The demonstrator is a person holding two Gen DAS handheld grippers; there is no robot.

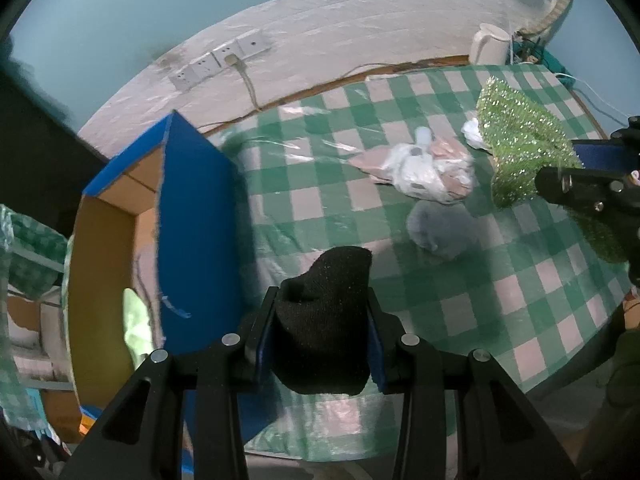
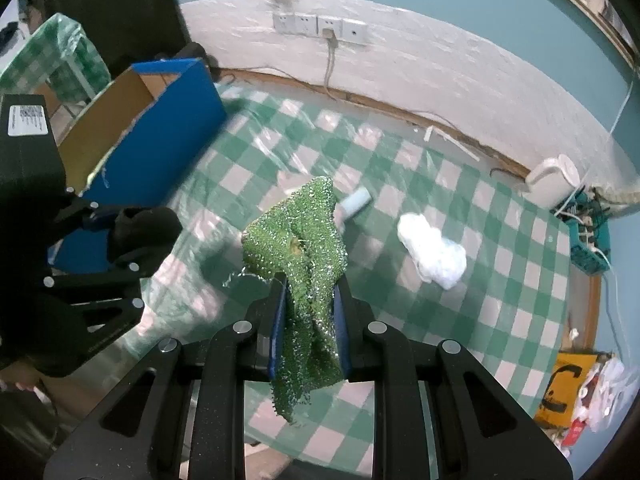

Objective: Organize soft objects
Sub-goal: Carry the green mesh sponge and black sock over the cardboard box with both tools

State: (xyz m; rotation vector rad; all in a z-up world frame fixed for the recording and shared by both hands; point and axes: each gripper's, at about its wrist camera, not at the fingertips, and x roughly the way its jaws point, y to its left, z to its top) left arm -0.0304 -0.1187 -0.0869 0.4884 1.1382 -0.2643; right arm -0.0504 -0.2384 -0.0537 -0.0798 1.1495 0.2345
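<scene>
Both tools loaded at once. Left gripper [image 1: 324, 332] pinches a black knitted piece [image 1: 326, 320], likely a sock or cap, low centre of the left wrist view; the jaws stand partly apart only because the bunched fabric fills the gap, pads pressed to its sides. Right gripper [image 2: 310, 328] is clamped nearly together on a green sparkly cloth [image 2: 298, 248], thin enough to let the jaws almost meet; its loose ends flop above and below the pads, centre of the right wrist view. Each is gripped near mid-body, so nothing drags on the checked tablecloth [image 1: 460, 300]. Both grippers point steeply downward at the table and appear clear of its surface, side by side, the left one showing at the left edge of the right view. The blue cardboard box [image 1: 192, 216] sits open at the left of the left view, with something pale green already inside at its lower left, so it reads as the collecting bin and the carry looks aimed there; my judgement only. Left on the cloth: a grey soft lump [image 1: 440, 232] just right of centre, a crumpled plastic bag [image 1: 424, 172] of pinkish items above it, a white wad [image 2: 434, 252] right of centre in the right view, and a pale blue tube [image 2: 356, 202] partly behind the green cloth. A white kettle [image 2: 554, 184] stands by the far wall, out of the work.
</scene>
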